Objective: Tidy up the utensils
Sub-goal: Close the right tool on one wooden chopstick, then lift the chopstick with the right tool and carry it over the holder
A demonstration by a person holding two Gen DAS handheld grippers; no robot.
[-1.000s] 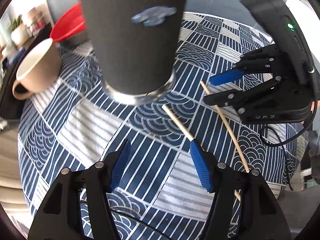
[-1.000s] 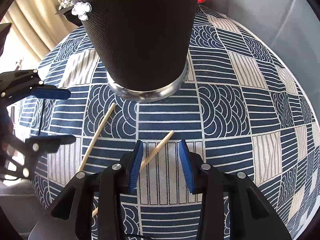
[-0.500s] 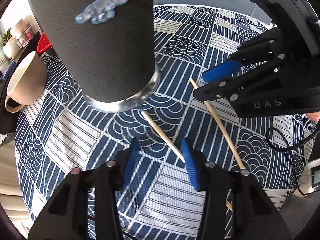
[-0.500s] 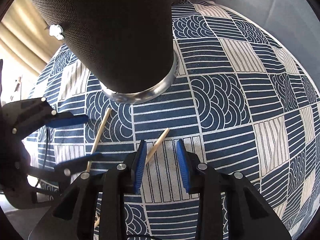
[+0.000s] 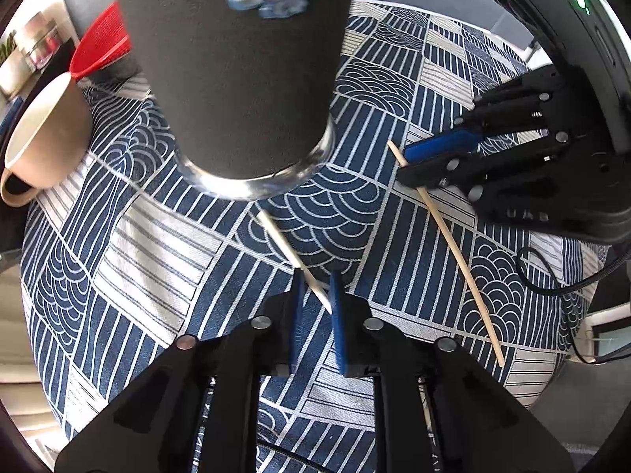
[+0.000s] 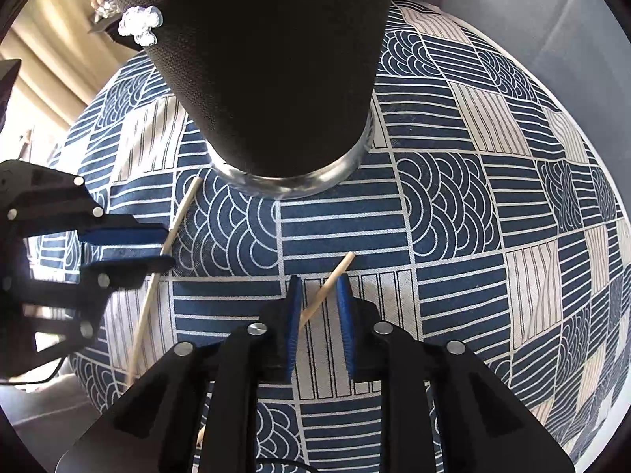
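Two wooden chopsticks lie on the patterned tablecloth in front of a tall dark mesh holder (image 5: 236,59) with a silver base, which also shows in the right wrist view (image 6: 272,59). My left gripper (image 5: 315,287) has closed to a narrow gap around one chopstick (image 5: 284,244). My right gripper (image 6: 318,295) straddles the other chopstick (image 6: 331,280), its pads a little apart from it. In the left wrist view the right gripper (image 5: 434,161) sits over that chopstick (image 5: 457,252). In the right wrist view the left gripper (image 6: 157,246) sits at its chopstick (image 6: 173,228).
A beige mug (image 5: 43,138) stands left of the holder, with a red strainer-like object (image 5: 102,47) behind it. The blue and white tablecloth (image 6: 493,216) covers the round table. A cable (image 5: 552,276) trails at the table's right edge.
My left gripper has closed from wide open to a narrow gap around its chopstick. My right gripper has narrowed slightly around the other chopstick. Both have shifted a little relative to the holder.
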